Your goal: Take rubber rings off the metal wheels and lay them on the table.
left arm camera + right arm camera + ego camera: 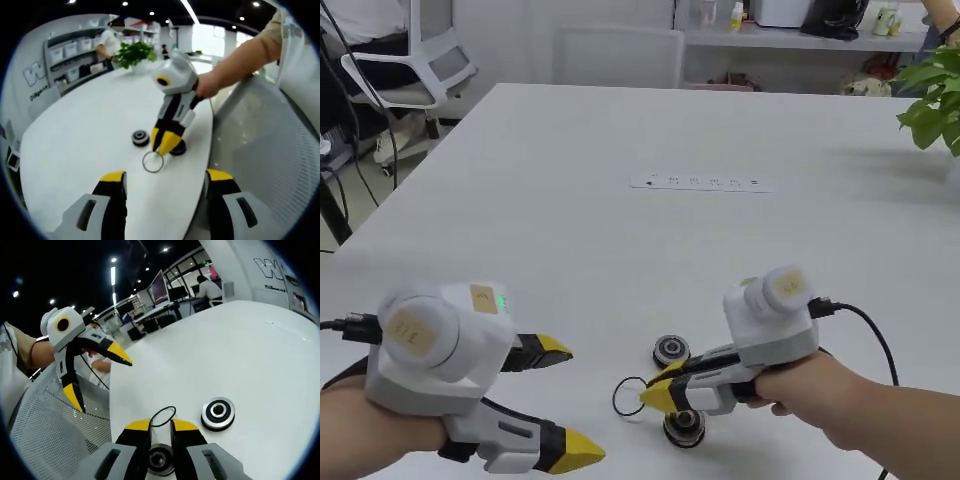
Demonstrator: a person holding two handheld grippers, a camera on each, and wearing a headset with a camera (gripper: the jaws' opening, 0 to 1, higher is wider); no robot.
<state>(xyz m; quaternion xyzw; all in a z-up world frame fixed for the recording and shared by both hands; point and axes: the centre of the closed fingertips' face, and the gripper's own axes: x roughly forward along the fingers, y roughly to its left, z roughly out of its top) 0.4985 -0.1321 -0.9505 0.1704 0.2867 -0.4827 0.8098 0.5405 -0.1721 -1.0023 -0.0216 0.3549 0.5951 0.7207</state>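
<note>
White bench [620, 140], wide, carries everything.

My left gripper [570, 400] sits low at the near left edge in the head view, jaws spread wide, nothing between them. It stands apart from the work, pointing toward it.

My right gripper [658, 396] is at the near right, tilted down toward the bench top, yellow tips drawn close together. In the right gripper view [161, 425] the near edge of the rubber ring runs in between the tips, so I read it as pinched there.

Flat white power strip [700, 182] lies mid-bench, well apart from the rest.

Two metal wheels lie flat. The far wheel [671, 350] is just beside the right gripper, free of it. The near wheel [684, 427] lies under the right gripper's body, partly hidden; in the right gripper view it shows low between the jaw bases [160, 459].

The rubber ring [630, 396], a thin black loop, is off both wheels and lies open on the bench at the right gripper's tips, left of the near wheel.
</note>
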